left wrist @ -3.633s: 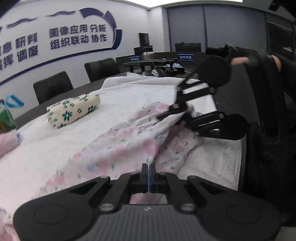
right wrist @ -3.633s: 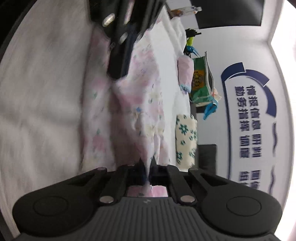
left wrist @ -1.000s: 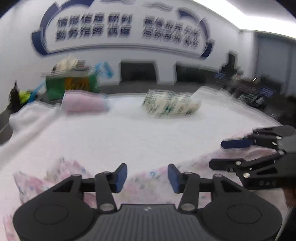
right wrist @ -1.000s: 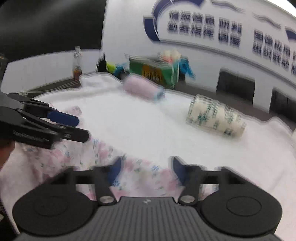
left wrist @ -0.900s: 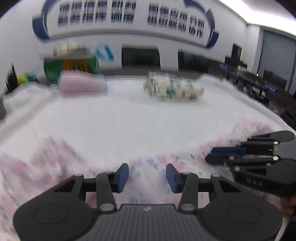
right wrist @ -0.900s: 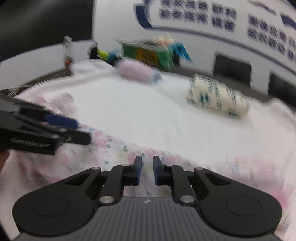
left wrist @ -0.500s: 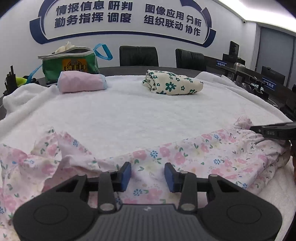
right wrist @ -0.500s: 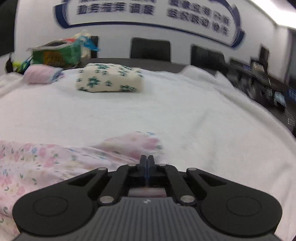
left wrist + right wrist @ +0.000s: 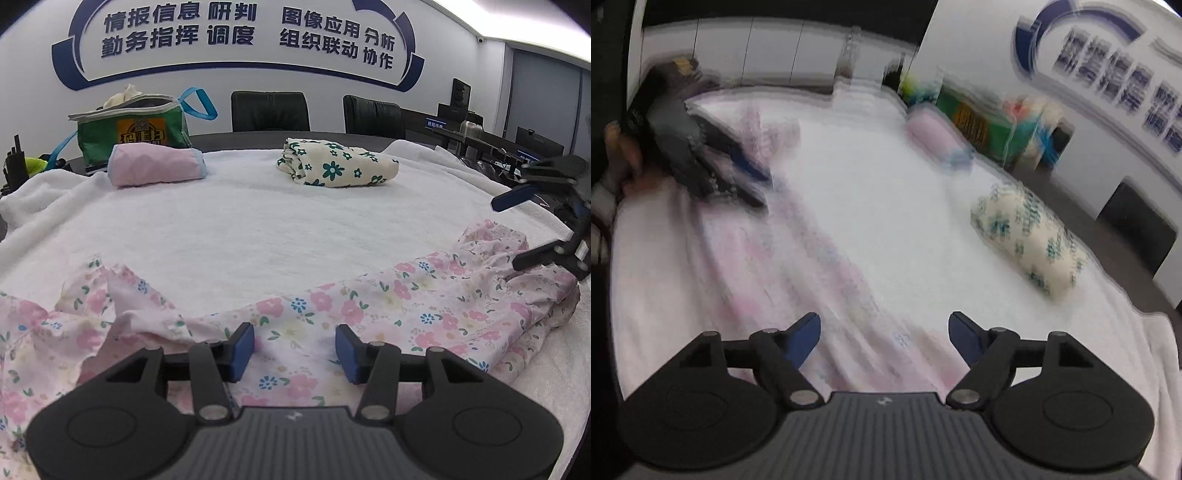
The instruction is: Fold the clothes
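A pink floral garment [image 9: 369,306] lies stretched along the near edge of the white towel [image 9: 258,229] that covers the table. My left gripper [image 9: 294,349] hovers over its middle. Its jaws are opening, its blue pads [image 9: 243,345] stand apart, and the cloth lies under them unpinched. At the right edge of the left wrist view my right gripper [image 9: 511,234] hangs above the garment's crumpled end. The right wrist view is blurred. There my right gripper [image 9: 884,338] is opening wide over the garment [image 9: 798,266] with nothing between its pads. A hand holds my left gripper [image 9: 762,192] at the left.
At the back of the towel lie a folded pink piece [image 9: 155,164] and a folded cream piece with green flowers [image 9: 336,162]. Behind them stand a green bag [image 9: 129,129] and black chairs [image 9: 269,110]. Monitors and gear crowd the far right.
My right gripper let go of the garment's end, opened wide, and swung and rolled so that it looks back along the cloth. My left gripper stayed put and its jaws widened slightly.
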`<state>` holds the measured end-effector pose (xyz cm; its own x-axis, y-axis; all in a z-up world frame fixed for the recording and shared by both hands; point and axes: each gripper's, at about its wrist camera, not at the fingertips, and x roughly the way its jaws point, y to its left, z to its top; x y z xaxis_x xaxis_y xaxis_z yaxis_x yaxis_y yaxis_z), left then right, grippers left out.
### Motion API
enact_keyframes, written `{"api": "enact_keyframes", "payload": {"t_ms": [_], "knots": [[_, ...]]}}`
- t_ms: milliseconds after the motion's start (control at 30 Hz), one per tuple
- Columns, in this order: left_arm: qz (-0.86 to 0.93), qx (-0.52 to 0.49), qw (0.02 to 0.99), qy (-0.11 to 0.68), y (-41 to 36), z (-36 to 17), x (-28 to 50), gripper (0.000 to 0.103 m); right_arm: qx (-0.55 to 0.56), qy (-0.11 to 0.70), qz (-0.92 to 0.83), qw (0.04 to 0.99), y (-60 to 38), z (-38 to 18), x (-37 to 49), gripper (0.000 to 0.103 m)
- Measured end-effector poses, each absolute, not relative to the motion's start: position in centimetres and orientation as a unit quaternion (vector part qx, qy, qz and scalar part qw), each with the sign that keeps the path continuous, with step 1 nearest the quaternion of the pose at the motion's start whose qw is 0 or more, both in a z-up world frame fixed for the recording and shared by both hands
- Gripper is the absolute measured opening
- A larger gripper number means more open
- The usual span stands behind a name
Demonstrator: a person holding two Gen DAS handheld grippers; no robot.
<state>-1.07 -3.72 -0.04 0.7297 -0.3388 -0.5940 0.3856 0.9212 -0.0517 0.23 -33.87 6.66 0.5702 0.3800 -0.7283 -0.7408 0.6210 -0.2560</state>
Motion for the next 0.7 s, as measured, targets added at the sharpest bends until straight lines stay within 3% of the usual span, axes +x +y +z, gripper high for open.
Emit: {"api": "enact_keyframes", "payload": {"t_ms": [167, 233, 267, 300, 400, 600, 667, 700], "knots": [[-0.197, 0.031, 0.929, 0.312, -3.6, 0.0, -1.0, 0.047, -0.233, 0.424, 0.324, 0.813, -36.2, 5.3, 5.0, 0.076], [-0.197, 0.032, 0.929, 0.312, -3.6, 0.0, -1.1, 0.048, -0.239, 0.433, 0.351, 0.795, -36.2, 4.7, 4.4, 0.052], [-0.197, 0.033, 0.929, 0.312, -3.7, 0.1, -1.1, 0.048, -0.239, 0.433, 0.35, 0.796, -36.2, 5.1, 4.2, 0.025], [-0.197, 0.033, 0.929, 0.312, -3.7, 0.1, -1.1, 0.048, -0.238, 0.433, 0.35, 0.796, -36.2, 5.4, 4.0, 0.011], [-0.198, 0.032, 0.929, 0.312, -3.6, 0.1, -1.0, 0.048, -0.219, 0.45, 0.348, 0.793, -36.6, 6.5, 3.6, 0.005], [-0.199, 0.031, 0.928, 0.313, -3.6, 0.0, -0.9, 0.048, -0.137, 0.52, 0.326, 0.778, -39.2, 5.0, 4.0, 0.005], [-0.199, 0.03, 0.928, 0.313, -3.5, 0.0, -0.9, 0.048, -0.17, 0.484, 0.32, 0.796, -39.5, 6.3, 2.8, 0.009], [-0.199, 0.03, 0.928, 0.313, -3.5, 0.0, -0.9, 0.049, -0.185, 0.465, 0.318, 0.805, -39.6, 7.0, 2.2, 0.02]]}}
